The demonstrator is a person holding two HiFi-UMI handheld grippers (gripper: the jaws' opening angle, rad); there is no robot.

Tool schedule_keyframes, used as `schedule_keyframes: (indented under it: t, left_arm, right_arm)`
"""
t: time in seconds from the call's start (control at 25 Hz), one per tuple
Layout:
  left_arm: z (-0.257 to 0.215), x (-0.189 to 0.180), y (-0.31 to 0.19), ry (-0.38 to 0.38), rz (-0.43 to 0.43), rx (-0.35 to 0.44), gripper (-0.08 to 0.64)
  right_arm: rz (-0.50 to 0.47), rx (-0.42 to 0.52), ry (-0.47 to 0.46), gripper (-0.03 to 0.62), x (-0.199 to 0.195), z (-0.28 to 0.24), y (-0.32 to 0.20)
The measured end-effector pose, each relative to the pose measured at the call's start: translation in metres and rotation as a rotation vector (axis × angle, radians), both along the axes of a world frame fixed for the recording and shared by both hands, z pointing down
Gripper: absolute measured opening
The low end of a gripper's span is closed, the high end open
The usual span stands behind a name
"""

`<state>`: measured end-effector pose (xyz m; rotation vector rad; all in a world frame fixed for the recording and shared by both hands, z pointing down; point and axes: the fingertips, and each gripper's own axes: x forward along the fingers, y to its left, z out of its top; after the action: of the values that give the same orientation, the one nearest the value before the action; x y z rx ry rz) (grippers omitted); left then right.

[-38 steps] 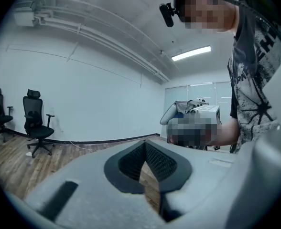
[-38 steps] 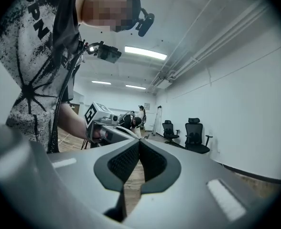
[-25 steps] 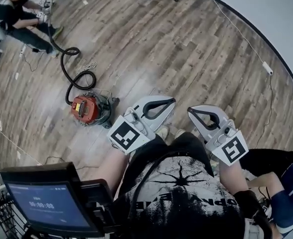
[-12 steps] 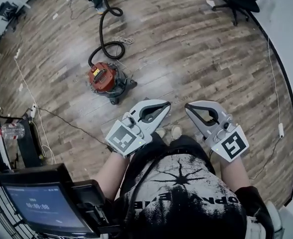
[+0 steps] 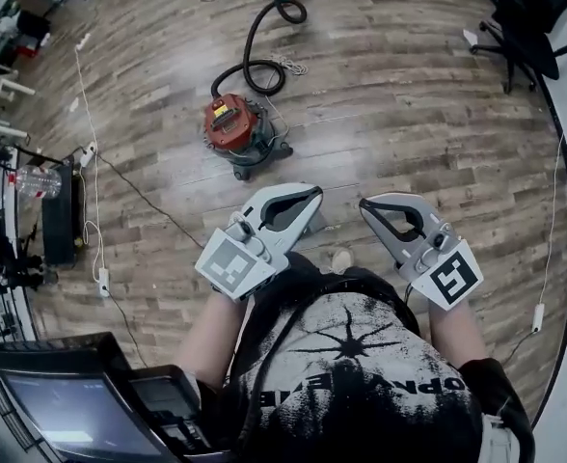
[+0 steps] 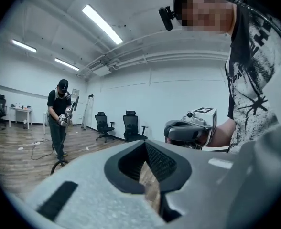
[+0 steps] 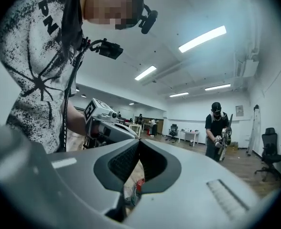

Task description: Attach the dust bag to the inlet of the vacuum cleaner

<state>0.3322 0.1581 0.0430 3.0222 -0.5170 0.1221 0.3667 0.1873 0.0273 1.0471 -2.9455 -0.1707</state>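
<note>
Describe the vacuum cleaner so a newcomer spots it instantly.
On the wood floor, a black hose snakes down from the top edge of the head view. It ends at the vacuum cleaner: a squat canister, the only red-topped thing there.

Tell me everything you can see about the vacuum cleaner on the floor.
The vacuum cleaner is a small canister type: a red top with a yellow label, a dark grey drum below, and a dark base with feet or casters splayed out. It stands upright on the wooden floor, ahead of the person and slightly to their left. A black hose leaves its far side, loops once and runs toward the picture's top edge. Only floor and hose visibly touch it.
</note>
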Motion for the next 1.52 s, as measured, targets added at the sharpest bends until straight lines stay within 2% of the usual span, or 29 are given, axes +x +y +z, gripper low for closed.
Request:
schedule_keyframes:
  t: [0.24,0.4,0.56,0.72,0.96,1.2,1.36,1.52]
  left_arm:
    - [0.001,-0.042,-0.020,0.005,-0.117,-0.006,0.003]
    - [0.001,-0.082,-0.033,0.009,-0.129,0.028,0.003]
    - [0.004,-0.134,-0.050,-0.008,-0.099,0.067,0.003]
    - [0.015,-0.190,-0.064,-0.096,-0.027,0.092,0.003]
    - [0.027,-0.250,-0.086,-0.115,0.030,0.066,0.003]
    - [0.037,-0.269,-0.094,-0.089,-0.009,0.028,0.003]
    - [0.043,-0.266,-0.100,-0.066,-0.071,0.000,0.003]
    - [0.060,-0.255,-0.108,-0.076,-0.122,-0.057,0.003]
  right_arm:
    - [-0.113,0.006,0.003,0.006,-0.035,-0.004,-0.023]
    - [-0.133,0.011,0.012,0.006,-0.078,-0.003,-0.044]
    - [-0.114,-0.001,0.038,0.006,-0.136,0.006,-0.068]
    - [-0.074,-0.034,0.042,0.007,-0.193,0.014,-0.090]
    - [-0.031,-0.048,0.086,0.007,-0.260,0.024,-0.119]
    - [-0.076,-0.072,0.117,0.006,-0.281,0.033,-0.125]
    - [-0.133,-0.101,0.180,0.008,-0.274,0.046,-0.129]
    - [-0.181,-0.135,0.229,0.008,-0.261,0.062,-0.136]
